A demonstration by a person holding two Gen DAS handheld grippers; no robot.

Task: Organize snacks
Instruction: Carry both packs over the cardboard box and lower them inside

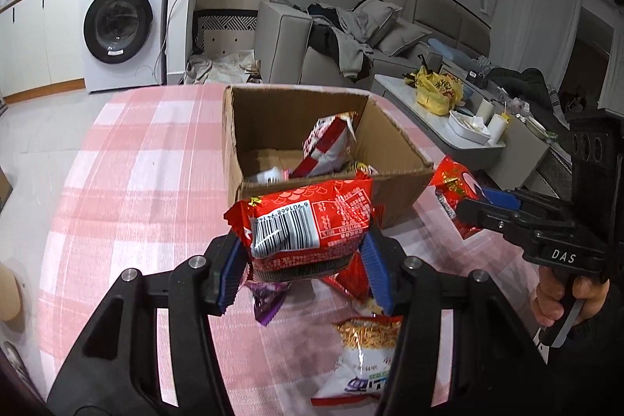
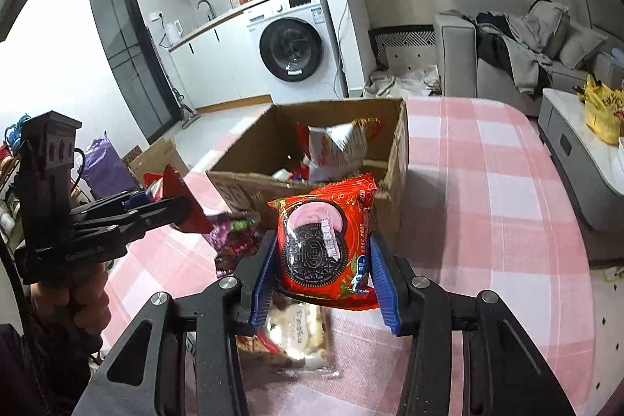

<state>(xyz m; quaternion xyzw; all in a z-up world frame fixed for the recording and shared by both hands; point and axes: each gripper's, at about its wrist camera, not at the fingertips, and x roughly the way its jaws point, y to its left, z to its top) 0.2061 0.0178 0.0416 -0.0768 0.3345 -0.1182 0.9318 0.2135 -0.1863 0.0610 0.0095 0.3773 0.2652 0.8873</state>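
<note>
In the left wrist view, the left tool [image 1: 302, 269] is seen clenched on a red snack pack [image 1: 308, 221], barcode side up, its blue pads [image 1: 376, 269] pressed against both sides. The pack is held above the pink checked tabletop [image 1: 136, 182], just in front of the open cardboard box [image 1: 300, 127], in which a red and white bag [image 1: 329, 147] is propped upright. Below the tool, a purple wrapper [image 1: 267, 305] and a white noodle-snack bag [image 1: 364, 357] are seen lying on the tabletop. At the right edge the right tool [image 1: 468, 209] is seen gripping a red pack

In the right wrist view, the right tool [image 2: 323, 279] is seen clamped on a red Oreo pack [image 2: 325, 244], raised just before the box [image 2: 397, 151]. A clear biscuit pack [image 2: 298, 338] lies underneath, and the left tool [image 2: 179, 209] is seen at the left with its red pack
</note>
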